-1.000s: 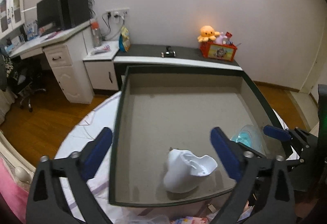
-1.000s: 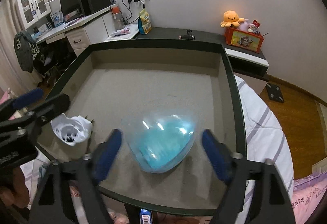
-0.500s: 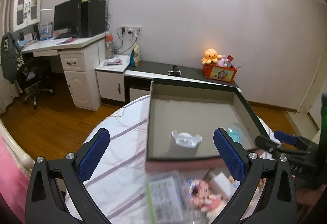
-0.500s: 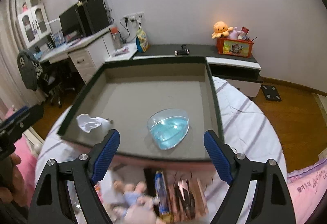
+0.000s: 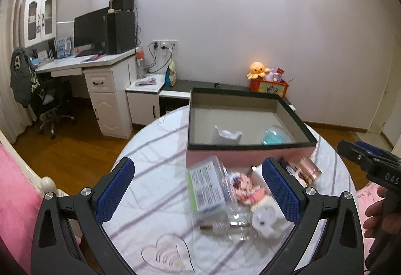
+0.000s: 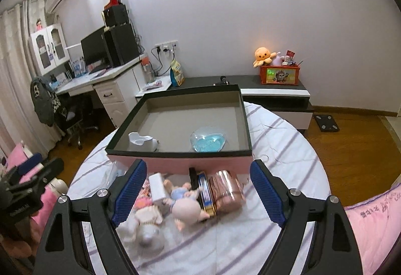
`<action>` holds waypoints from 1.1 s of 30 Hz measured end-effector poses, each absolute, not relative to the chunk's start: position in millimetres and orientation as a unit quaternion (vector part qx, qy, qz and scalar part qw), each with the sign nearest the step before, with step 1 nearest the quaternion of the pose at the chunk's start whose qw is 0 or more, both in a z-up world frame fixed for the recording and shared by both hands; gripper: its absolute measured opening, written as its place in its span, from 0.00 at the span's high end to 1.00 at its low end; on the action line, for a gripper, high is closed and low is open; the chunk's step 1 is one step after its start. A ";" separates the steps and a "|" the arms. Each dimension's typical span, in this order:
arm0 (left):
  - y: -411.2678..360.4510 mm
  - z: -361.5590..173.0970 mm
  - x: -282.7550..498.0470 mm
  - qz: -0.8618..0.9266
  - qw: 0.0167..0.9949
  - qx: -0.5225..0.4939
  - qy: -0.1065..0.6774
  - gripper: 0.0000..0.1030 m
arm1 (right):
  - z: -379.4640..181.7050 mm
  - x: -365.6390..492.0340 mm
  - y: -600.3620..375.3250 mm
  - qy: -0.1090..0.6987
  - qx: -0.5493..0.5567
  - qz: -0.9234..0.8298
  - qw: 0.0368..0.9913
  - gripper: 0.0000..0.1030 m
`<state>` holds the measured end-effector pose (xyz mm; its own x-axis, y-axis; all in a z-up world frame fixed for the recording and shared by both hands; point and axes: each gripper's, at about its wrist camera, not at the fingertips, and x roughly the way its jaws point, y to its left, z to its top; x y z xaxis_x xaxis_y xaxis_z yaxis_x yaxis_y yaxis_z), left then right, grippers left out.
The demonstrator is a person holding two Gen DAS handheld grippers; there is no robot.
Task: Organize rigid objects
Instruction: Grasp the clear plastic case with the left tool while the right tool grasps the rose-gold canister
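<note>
**Claws empty above a crowded pile of small objects**

Both claws hang with their blue pads wide apart, gripping nothing. The left claw (image 5: 198,189) hovers over a blurred green-labelled box (image 5: 206,186), a doll figure (image 5: 246,189), a white round piece (image 5: 267,221) and a clear heart-shaped lid (image 5: 166,253) nearest the camera. The right claw (image 6: 198,196) hovers over a pink pig figurine (image 6: 186,209), a blue-edged tin (image 6: 206,196) and a rose-gold case (image 6: 226,191), which lie touching one another on the striped bed cover (image 6: 283,157). Beyond the pile stands the pink tray (image 6: 179,163) with dark rim, already containing a white holder (image 6: 140,140) and a blue heart-shaped dish (image 6: 208,140), well apart.

Likely risks: because the items touch, closing on one may drag or tip a neighbour; the smooth case might slip; the soft cover could let things roll; the two claws work close together and might collide.
</note>
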<state>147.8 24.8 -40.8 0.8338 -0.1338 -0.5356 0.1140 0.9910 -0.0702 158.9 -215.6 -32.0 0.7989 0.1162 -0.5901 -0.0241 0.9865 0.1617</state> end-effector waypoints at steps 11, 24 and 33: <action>18.8 -63.3 111.2 -0.069 0.952 -0.010 0.299 0.00 | -58.7 122.6 -220.4 0.343 0.081 0.033 0.935 0.17; 18.6 -68.3 108.7 -0.062 0.949 -0.012 0.308 0.00 | -60.3 116.9 -221.6 0.350 0.075 0.024 0.933 0.17; 12.7 -78.6 143.0 -0.062 0.943 -0.015 0.326 0.00 | -60.6 138.8 -226.6 0.358 0.061 0.010 0.932 0.17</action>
<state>143.0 12.7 -78.6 0.7803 -0.1270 -0.6124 0.1071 0.9918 -0.0692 138.8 -226.6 -60.6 0.7442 0.0621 -0.6651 0.0249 0.9924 0.1206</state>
